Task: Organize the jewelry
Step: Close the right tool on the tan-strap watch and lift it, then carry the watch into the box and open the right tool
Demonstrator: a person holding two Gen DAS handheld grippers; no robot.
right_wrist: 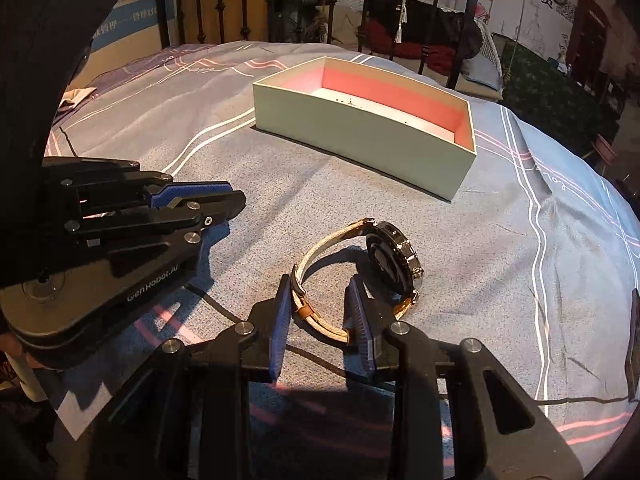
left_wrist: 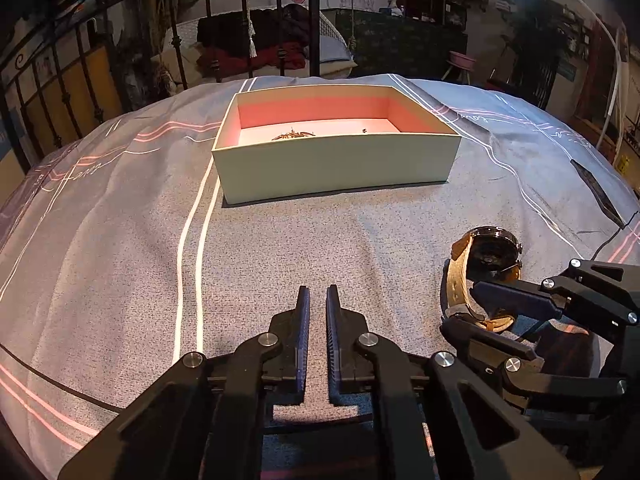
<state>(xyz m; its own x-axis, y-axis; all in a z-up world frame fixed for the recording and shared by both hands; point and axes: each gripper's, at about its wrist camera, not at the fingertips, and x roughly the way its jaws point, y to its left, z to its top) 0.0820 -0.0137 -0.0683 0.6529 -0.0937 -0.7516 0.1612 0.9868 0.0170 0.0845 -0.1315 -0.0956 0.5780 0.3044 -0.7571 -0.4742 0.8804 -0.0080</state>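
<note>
A wristwatch point(right_wrist: 394, 258) with a dark round case and a tan strap point(right_wrist: 320, 318) stands on its edge on the grey bedspread. My right gripper point(right_wrist: 320, 308) is shut on the near part of the strap loop, one finger outside the loop and the other inside it. The left wrist view shows the same grip, with the watch point(left_wrist: 490, 254) in the right gripper point(left_wrist: 460, 307). My left gripper point(left_wrist: 318, 294) is shut with nothing in it and hovers over the cloth left of the watch. Farther back is a pale green box point(left_wrist: 336, 162) with a pink lining, holding a brown ornament point(left_wrist: 294, 135) and a tiny dark piece point(left_wrist: 365, 131).
A dark flat phone-like slab point(left_wrist: 596, 192) with a thin cable lies at the bedspread's right edge. A black metal bed rail point(left_wrist: 208, 20) runs behind the box point(right_wrist: 360, 140). The left gripper point(right_wrist: 236, 199) sits close beside the right one.
</note>
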